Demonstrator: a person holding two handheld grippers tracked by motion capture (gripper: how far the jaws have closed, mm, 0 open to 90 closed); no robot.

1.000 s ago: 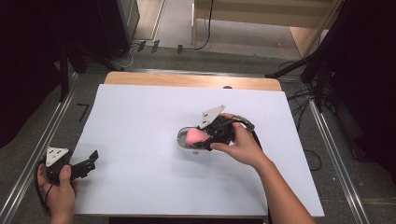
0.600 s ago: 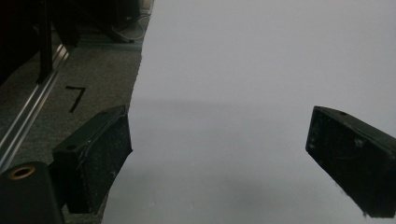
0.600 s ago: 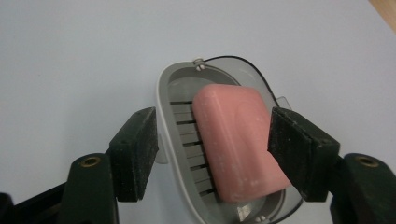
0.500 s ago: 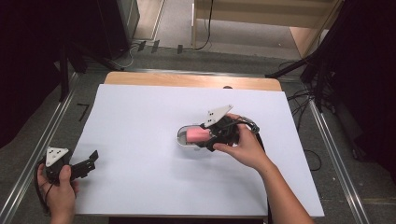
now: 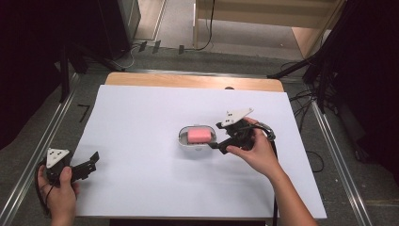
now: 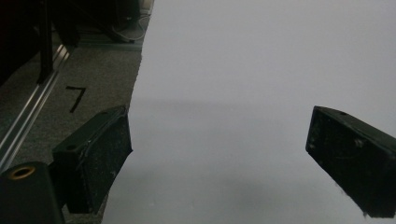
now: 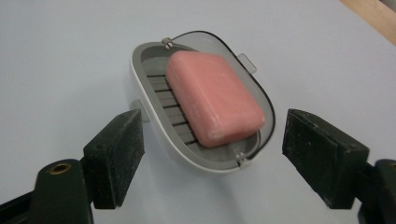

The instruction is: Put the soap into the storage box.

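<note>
A pink soap bar (image 5: 200, 135) lies in a white oval soap dish (image 5: 182, 138) at the middle of the white table. In the right gripper view the soap (image 7: 215, 105) rests on the dish's ribbed floor (image 7: 161, 91), and a clear lid's edge shows on the far side. My right gripper (image 5: 215, 136) is just right of the dish, its jaws pointing at it. The jaws (image 7: 212, 140) have just been opening and stand open, touching nothing. My left gripper (image 5: 93, 161) rests at the table's front left corner, open (image 6: 224, 158) over bare table.
The white table (image 5: 141, 113) has a wooden strip (image 5: 188, 81) along its far edge. Metal rails (image 5: 42, 146) run along both sides on the grey floor. In the left gripper view the table's left edge (image 6: 135, 102) is close to the jaws.
The right gripper has drawn back to the right, away from the soap dish, and its jaws have spread apart. The dish and soap stay in place. The left hand has not moved.
</note>
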